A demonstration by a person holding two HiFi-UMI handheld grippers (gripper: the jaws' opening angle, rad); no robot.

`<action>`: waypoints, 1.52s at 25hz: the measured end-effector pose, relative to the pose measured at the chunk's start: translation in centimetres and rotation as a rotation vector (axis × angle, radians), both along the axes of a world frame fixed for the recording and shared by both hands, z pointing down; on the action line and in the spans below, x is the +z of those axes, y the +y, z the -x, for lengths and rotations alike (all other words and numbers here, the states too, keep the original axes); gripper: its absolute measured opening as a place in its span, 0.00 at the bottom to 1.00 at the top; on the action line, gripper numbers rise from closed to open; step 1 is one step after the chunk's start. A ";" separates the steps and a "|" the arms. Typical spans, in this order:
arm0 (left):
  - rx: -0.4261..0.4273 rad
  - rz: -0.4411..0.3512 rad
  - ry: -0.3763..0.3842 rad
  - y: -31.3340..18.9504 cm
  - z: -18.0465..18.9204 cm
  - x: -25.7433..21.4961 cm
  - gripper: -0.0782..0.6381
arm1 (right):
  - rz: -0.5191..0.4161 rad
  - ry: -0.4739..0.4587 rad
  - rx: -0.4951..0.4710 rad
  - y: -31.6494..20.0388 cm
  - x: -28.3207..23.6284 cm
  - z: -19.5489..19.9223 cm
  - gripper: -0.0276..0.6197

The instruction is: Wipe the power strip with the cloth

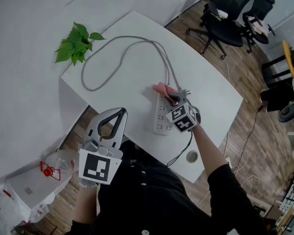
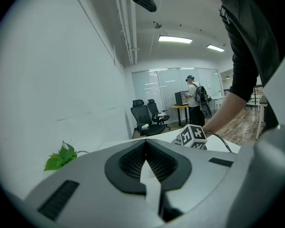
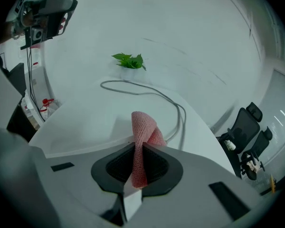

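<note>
A: How do the fingers of the right gripper (image 3: 137, 146) stand?

B: They are clamped on the pink cloth (image 3: 143, 125). The cloth is pinched between the two dark pads, and one fold of it rises above the tips.

A: And the left gripper (image 2: 145, 142)?

B: Its jaws are pressed together, tip against tip, and there is nothing between them.

A: Where is the power strip (image 1: 161, 119)?

B: It is white and it lies flat on the white table (image 1: 137, 58), near the edge on the person's side. In the head view the cloth is at the far end of the strip, where the grey cable (image 1: 127, 36) leaves it. The right gripper is directly above this end. I cannot tell how much of the cloth really presses on the strip.

A: Is the left gripper close to it?

B: No, it is well apart. It is held off the table, beside the near left edge and close to the person's body, above the wooden floor (image 1: 255, 146).

A: What else is around?

B: The cable makes a wide loop over the table toward a green plant (image 1: 77, 43) at the far corner. Black office chairs (image 1: 224, 14) stand on the floor beyond the table.
</note>
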State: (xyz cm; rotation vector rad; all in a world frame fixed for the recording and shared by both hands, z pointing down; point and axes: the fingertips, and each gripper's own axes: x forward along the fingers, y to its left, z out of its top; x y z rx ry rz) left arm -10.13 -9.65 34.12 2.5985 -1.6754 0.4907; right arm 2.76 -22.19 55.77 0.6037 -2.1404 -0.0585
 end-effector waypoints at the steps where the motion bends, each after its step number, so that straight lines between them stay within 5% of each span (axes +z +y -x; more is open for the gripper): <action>1: 0.001 0.000 0.000 -0.1 0.0 0.0 0.13 | 0.004 -0.003 -0.003 0.3 0.0 0.0 0.13; 38: 0.061 0.003 0.006 -1.1 -2.4 0.2 0.13 | 0.143 -0.071 -0.233 15.3 0.4 -0.5 0.13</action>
